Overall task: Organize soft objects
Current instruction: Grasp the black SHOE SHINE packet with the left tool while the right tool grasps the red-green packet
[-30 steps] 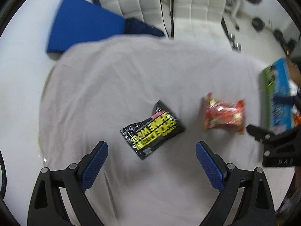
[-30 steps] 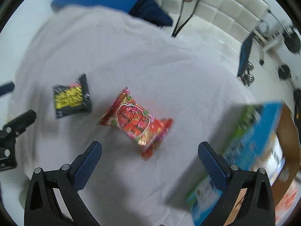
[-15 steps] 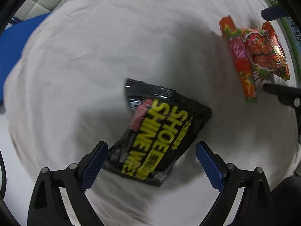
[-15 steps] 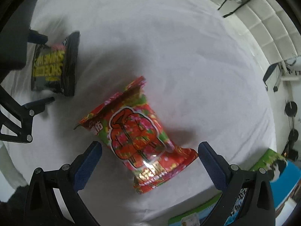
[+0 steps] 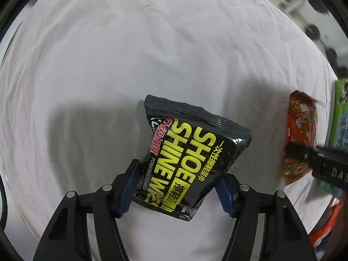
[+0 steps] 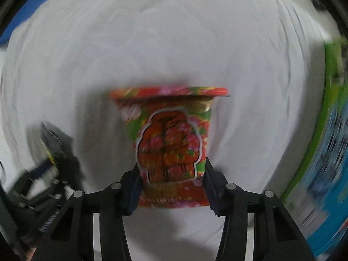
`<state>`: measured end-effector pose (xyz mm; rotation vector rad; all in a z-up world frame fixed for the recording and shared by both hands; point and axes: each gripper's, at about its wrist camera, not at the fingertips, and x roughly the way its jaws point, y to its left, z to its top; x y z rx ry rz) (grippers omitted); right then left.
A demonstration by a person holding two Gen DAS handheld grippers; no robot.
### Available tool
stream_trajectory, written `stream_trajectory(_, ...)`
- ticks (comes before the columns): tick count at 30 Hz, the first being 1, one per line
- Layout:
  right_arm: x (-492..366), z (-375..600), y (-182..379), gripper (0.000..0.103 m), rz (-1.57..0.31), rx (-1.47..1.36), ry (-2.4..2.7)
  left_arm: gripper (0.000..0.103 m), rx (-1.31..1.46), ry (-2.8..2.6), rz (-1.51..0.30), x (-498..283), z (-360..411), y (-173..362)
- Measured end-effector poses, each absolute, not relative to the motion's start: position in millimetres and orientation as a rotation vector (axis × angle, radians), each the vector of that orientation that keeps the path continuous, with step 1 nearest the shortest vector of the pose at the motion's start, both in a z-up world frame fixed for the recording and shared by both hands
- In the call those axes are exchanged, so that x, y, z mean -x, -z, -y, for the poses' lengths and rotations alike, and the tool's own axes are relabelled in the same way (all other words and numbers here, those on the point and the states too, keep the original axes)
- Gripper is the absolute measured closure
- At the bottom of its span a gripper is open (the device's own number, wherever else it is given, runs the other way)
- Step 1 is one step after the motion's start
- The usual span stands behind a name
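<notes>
A black pouch with yellow "SHOE SHINE WIPES" lettering (image 5: 187,154) sits between the blue pads of my left gripper (image 5: 177,188), which is shut on its lower sides. A red and green snack bag (image 6: 171,143) is squeezed at its lower end between the pads of my right gripper (image 6: 171,188). The snack bag also shows at the right of the left wrist view (image 5: 301,130), with a right gripper finger across it. The black pouch shows blurred at the left of the right wrist view (image 6: 54,143). Both lie over a white cloth (image 5: 130,54).
A green and blue printed box (image 6: 326,152) stands at the right edge of the cloth, also in the left wrist view (image 5: 340,117). A blue mat (image 6: 19,15) lies beyond the cloth at the far left. Dark weights sit on the floor (image 5: 313,34) behind.
Both grippers came down onto the cloth and closed: the left on the black pouch, the right on the red snack bag. Both were wide open before.
</notes>
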<state>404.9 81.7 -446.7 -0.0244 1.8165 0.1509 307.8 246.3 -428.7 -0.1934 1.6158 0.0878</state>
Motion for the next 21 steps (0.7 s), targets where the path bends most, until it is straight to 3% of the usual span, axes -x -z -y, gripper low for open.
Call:
stream_trajectory(4,-396,-71,445,0.038,-1.818,-0.122,-0.145,0.034,0.214,-0.115,-1.616,-296,-243,437)
stream_trajectory(7,-396,-67,445,0.036,-1.811,-0.121,-0.149,0.032,0.193,-0.123,-1.606,-296,-242,441)
stream_trajectory(11,-398,-64,445,0.038,-1.777,-0.098,-0.116,0.032,0.156,-0.120,-1.607,-303,-230,440)
stream_trajectory(13,-403,-56,442,0.054,-1.762,-0.092,-0.097,0.032,0.167,-0.117,-1.625,-300,-230,440)
stream_trajectory(21,-394,-61,444,0.050,-1.803,-0.022,-0.082,0.032,0.149,-0.082,-1.644,-288,-224,447)
